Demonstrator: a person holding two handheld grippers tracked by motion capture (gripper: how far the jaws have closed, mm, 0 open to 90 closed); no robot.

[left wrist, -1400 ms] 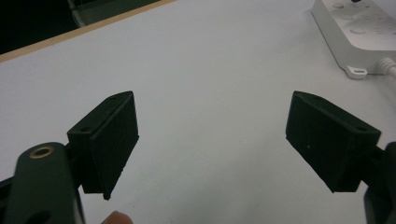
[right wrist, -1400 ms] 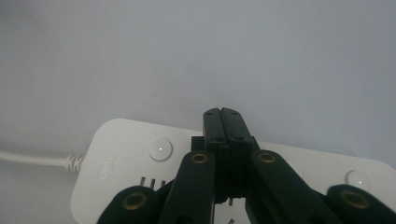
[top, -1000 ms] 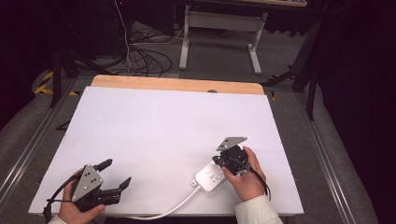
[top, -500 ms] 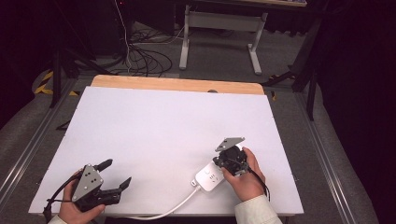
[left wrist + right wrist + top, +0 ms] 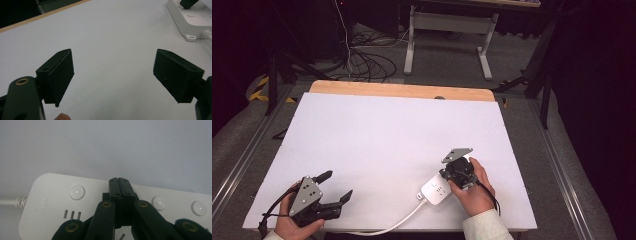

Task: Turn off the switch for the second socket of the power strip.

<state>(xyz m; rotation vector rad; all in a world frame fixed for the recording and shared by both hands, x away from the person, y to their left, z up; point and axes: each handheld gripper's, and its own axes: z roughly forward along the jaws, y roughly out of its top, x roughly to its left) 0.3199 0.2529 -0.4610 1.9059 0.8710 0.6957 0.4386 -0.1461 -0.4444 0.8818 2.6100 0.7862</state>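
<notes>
A flat white rectangular bench [image 5: 387,145] takes centre stage, its pale wooden strip [image 5: 402,91] running along the twelve o'clock edge. Beyond that, at twelve o'clock, a light grey metal stand with two legs [image 5: 447,30] sits on the grey carpeted floor [image 5: 522,115]. At eleven o'clock, black cables [image 5: 362,62] lie tangled on that floor.

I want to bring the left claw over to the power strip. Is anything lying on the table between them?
Nothing visible. In the left gripper view, bare white table runs from the open left claw to the power strip. The strip's cable trails along the near edge, and the shut right claw sits over the strip itself.
</notes>
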